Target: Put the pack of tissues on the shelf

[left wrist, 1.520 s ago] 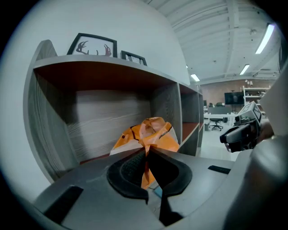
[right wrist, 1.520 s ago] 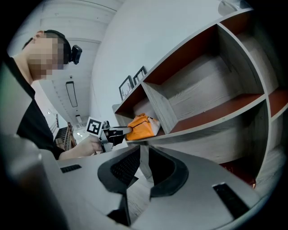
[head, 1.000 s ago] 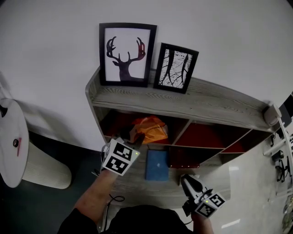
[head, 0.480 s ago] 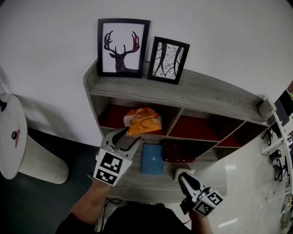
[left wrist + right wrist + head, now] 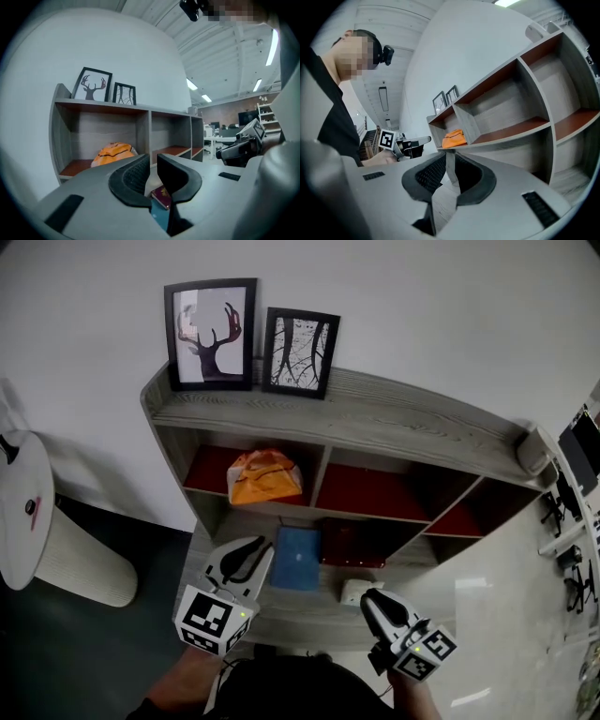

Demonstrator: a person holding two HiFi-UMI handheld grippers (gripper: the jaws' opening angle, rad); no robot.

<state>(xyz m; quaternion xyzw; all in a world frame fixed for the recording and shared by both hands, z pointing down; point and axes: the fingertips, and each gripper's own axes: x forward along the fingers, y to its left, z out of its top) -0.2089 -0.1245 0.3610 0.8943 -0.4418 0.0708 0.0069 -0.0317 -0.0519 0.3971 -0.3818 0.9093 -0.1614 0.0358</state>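
Note:
The orange pack of tissues (image 5: pixel 265 479) lies in the upper left compartment of the grey shelf (image 5: pixel 375 418), with nothing touching it. It also shows in the left gripper view as the tissue pack (image 5: pixel 114 152) and, small, in the right gripper view as the tissue pack (image 5: pixel 454 138). My left gripper (image 5: pixel 255 549) hangs below and in front of that compartment, clear of the pack. Its jaws are closing, a narrow gap is left, and nothing is between them (image 5: pixel 153 159). My right gripper (image 5: pixel 367 596) is low at the right, shut and empty (image 5: pixel 450 157).
Two framed pictures (image 5: pixel 211 334) stand on the shelf top. A blue flat box (image 5: pixel 297 559) and a small white object (image 5: pixel 354 589) lie on the lower level. A dark red booklet (image 5: pixel 162 197) shows below the left jaws. A white round table (image 5: pixel 23 507) stands at the left.
My left gripper has drawn back and down from the compartment, leaving the tissue pack inside, and its jaws have narrowed. The right gripper has stayed put.

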